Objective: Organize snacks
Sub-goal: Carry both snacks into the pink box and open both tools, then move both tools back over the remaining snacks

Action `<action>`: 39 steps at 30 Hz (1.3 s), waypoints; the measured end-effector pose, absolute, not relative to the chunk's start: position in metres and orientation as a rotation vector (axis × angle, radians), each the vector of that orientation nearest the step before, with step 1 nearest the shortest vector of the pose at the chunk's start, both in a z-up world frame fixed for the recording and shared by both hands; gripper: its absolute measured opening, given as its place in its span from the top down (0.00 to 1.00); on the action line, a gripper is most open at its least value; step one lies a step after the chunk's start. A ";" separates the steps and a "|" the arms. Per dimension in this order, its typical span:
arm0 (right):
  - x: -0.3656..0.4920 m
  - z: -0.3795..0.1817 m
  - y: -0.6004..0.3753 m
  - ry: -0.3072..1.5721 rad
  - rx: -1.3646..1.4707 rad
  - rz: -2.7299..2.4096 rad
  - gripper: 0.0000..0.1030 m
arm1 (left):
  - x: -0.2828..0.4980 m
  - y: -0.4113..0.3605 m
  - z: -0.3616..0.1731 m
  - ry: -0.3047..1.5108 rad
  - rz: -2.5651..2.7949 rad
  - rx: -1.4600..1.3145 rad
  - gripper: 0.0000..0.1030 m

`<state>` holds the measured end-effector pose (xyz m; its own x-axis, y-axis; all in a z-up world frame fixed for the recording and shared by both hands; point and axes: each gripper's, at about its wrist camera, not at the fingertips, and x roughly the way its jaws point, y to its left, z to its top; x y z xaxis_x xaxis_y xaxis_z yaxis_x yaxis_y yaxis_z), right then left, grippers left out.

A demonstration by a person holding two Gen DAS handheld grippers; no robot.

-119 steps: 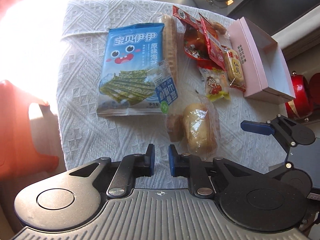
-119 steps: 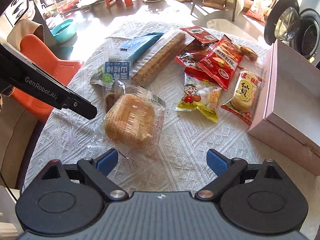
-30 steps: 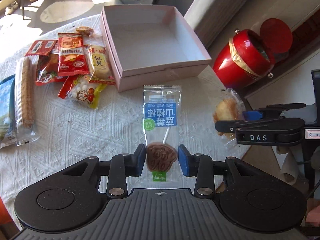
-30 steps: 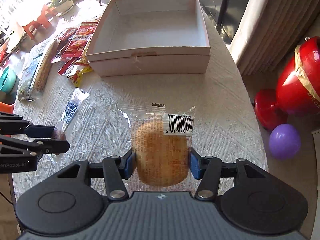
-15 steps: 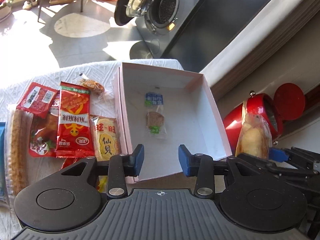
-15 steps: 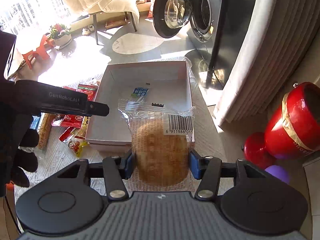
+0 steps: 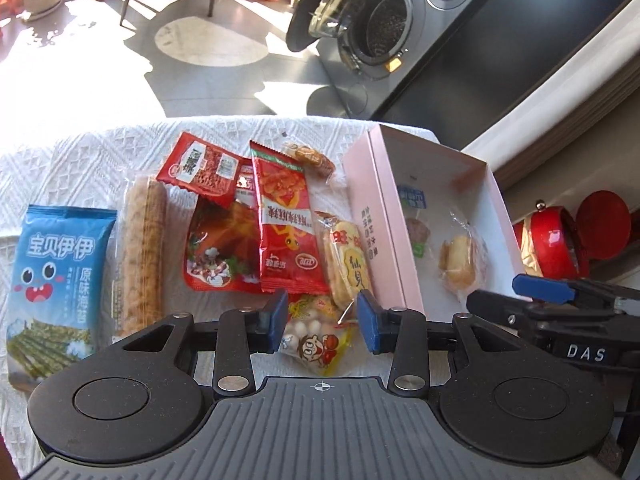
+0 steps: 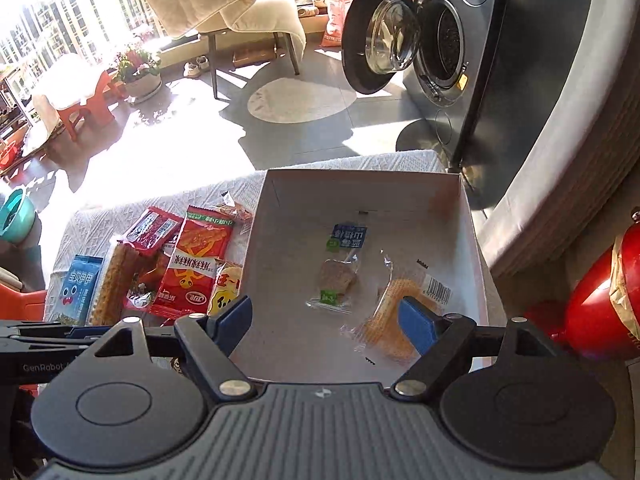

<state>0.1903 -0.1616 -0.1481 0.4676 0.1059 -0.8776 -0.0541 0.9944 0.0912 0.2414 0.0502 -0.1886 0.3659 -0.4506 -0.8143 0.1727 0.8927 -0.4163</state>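
Sunlit desk [image 7: 100, 168] is carrying the pink box [image 8: 360, 196]; right claw [image 8: 326, 320], just opening, is hovering empty over the bread packet [image 8: 394, 320], seemingly released.

Left claw [image 7: 323, 322] is gaping, empty.

Bread [image 8: 394, 320], lollipop [image 8: 338, 276] in box [image 8: 360, 192]; packets [image 7: 280, 232] left.

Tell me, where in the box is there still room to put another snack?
The pink box is bare along its far wall and down its left side, beside the lollipop packet. The bread packet fills the near right corner. Outside, the red snack packets crowd the tablecloth against the box.
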 end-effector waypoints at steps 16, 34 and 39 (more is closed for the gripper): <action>0.139 -0.204 -0.095 1.258 0.015 0.221 0.29 | 0.272 0.021 -0.238 1.204 -0.719 0.092 0.76; 0.160 -0.230 -0.022 1.313 -0.008 0.477 0.35 | 0.230 0.089 -0.202 1.172 -0.542 -0.204 0.78; 0.135 -0.226 -0.033 1.319 -0.056 0.384 0.32 | 0.281 0.015 -0.220 1.128 -0.663 -0.058 0.75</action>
<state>0.1355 -0.0333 -0.2257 0.1959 0.2430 -0.9500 -0.3055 0.9357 0.1763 0.2808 0.0146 -0.2196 0.2601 -0.5171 -0.8154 0.4609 0.8086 -0.3658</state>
